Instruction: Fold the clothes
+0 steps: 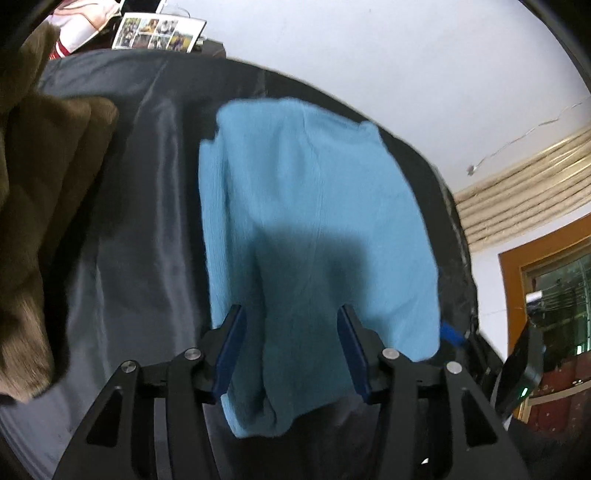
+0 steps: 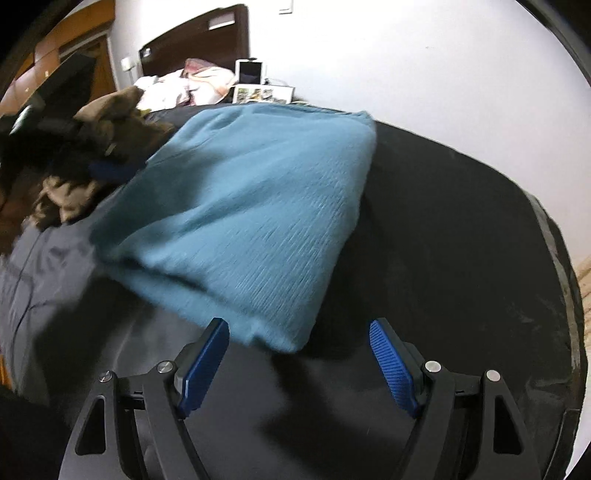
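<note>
Our left hand-held gripper (image 1: 291, 314) stands with its blue pads (image 1: 231, 350) spread wide, clamped on nothing. The near edge of the blue sweater (image 1: 317, 206) lies between and under them; we cannot tell if the pads touch the knit. Our right hand-held gripper (image 2: 299, 328) is likewise spread apart and empty, its pads (image 2: 391, 363) straddling the sweater's (image 2: 255, 206) near corner, which sits just ahead of the tips.

The sweater lies folded into a thick, roughly rectangular bundle on a dark cloth (image 1: 140, 192) that covers the surface. In the right wrist view its folded edge faces us and to the left, layers stacked one on another.

Beside the sweater, to the left, is a heap of brown clothes (image 1: 40, 177), apart from it in the left view and close to its far corner in the right view (image 2: 118, 122). Beyond the cloth's far edge stands a printed photo sheet (image 1: 159, 31), and a bed (image 2: 192, 79) with a dark headboard against a white wall (image 2: 424, 62).
</note>
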A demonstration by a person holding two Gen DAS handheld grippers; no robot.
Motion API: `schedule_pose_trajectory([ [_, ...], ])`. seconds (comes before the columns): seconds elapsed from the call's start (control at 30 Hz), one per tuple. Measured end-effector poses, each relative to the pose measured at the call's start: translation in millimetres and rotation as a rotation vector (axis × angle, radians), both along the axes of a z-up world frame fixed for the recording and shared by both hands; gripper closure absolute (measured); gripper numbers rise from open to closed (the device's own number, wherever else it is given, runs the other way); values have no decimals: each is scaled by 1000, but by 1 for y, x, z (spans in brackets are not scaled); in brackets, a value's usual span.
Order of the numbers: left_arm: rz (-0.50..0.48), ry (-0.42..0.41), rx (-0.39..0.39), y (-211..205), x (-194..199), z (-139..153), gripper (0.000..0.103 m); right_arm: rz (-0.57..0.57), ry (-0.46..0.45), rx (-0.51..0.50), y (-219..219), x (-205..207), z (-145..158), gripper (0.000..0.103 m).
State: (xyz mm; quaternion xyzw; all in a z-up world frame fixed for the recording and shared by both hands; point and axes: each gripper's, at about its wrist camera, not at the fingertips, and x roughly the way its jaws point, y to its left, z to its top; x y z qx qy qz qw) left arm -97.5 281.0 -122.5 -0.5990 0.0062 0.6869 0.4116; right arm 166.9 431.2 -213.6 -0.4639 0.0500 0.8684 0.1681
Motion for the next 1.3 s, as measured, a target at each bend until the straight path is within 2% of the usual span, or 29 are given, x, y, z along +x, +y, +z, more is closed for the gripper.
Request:
schedule_pose_trajectory([
  [0.1,-46,48,-49,3,18,-1,47,-70,4,12,16,6,-2,22],
  [0.33,-233,156,-157,21,54,-5,48,-251,18,-128,53,29,-15,22],
  [0.47,-279,216,-177,22,66,-9,49,-277,4,-141,60,32,-18,22],
  [0.67,-205,133,-93,13,53,-11,51,-292,-12,-194,65,34,-22,19],
  [0.87,-110,31,-1,0,42,-11,48,-180,31,-177,42,36,10,19],
  [0.93,-96,9,20,-4,41,-9,43,-148,78,-255,35,37,22,19],
  [1.07,-45,-56,77,-14,29,-5,34,-65,153,-496,26,27,31,19],
  [1.17,-8,-107,103,-26,22,-5,31,7,170,-628,13,12,26,19],
  [1.3,30,-144,105,-44,20,-9,29,63,138,-752,2,-7,11,19],
])
